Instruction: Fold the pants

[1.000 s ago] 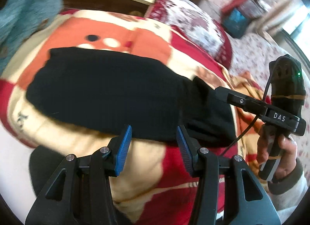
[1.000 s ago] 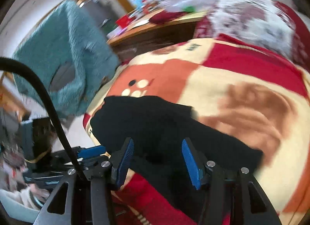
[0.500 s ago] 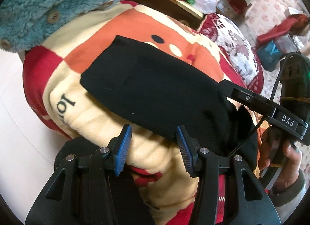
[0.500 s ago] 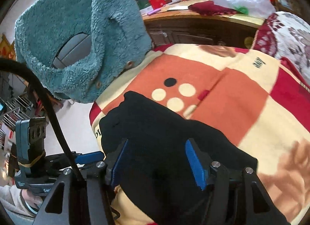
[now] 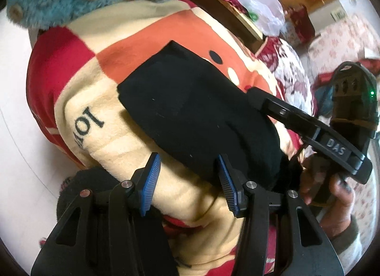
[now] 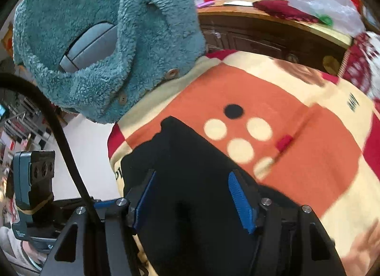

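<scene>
- My left tongs (image 5: 187, 181) hang apart, empty, near the black pants (image 5: 194, 114) on the blanket (image 5: 99, 81).
- My right tongs (image 6: 193, 195) gape apart over them too.

We hold a gripper in each hand. Our left gripper (image 5: 187, 181) points forward with its jaws spread wide, the blue pads (image 5: 150, 183) facing each other with nothing between them. Our right gripper (image 6: 193, 201) has its jaws spread wide too. In the left wrist view, our right hand (image 5: 332, 195) wraps around its handle, fingers curled, sleeve cuff at the wrist.
</scene>
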The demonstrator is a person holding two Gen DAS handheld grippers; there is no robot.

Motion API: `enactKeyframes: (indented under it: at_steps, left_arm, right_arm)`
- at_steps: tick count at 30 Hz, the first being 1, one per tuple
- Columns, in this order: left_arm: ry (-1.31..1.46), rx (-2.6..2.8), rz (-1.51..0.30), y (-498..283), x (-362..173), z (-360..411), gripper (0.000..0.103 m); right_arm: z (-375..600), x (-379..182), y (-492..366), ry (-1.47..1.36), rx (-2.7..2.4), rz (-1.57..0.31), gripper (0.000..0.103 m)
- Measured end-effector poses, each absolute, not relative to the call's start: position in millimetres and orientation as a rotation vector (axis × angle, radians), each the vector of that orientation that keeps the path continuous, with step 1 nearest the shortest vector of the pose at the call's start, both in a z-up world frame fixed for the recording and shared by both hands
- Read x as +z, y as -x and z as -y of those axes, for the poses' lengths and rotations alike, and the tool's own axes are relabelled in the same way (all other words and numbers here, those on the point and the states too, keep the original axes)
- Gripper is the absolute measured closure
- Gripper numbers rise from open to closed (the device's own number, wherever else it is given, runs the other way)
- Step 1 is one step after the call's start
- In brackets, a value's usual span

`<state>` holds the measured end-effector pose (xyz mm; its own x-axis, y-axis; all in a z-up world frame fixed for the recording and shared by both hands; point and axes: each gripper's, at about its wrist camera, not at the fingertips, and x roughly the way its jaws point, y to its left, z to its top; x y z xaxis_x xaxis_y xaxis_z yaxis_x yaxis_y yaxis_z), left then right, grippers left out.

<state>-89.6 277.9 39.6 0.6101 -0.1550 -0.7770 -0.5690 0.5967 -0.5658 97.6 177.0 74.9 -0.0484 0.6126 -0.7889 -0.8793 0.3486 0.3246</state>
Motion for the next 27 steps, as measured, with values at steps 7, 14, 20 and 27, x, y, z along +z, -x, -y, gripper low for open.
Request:
enactKeyframes:
  at_steps: [7, 14, 20, 27]
  left_arm:
    - [1.002, 0.29, -0.862, 100, 33, -289, 0.054]
    - [1.011, 0.281, -0.84, 94, 33, -295, 0.053]
    - [1.018, 0.282, -0.826, 86, 34, -296, 0.053]
    - [1.058, 0.239, -0.776, 79, 29, -304, 0.062]
  right_arm:
    - [-228, 63, -94, 0.502, 1.283, -1.013, 0.043]
    - [-272, 52, -101, 0.619, 1.322, -1.041, 0.043]
    - [-302, 35, -97, 0.688, 1.369, -1.094, 0.049]
    - [-298, 40, -85, 0.716, 1.364, -1.0, 0.089]
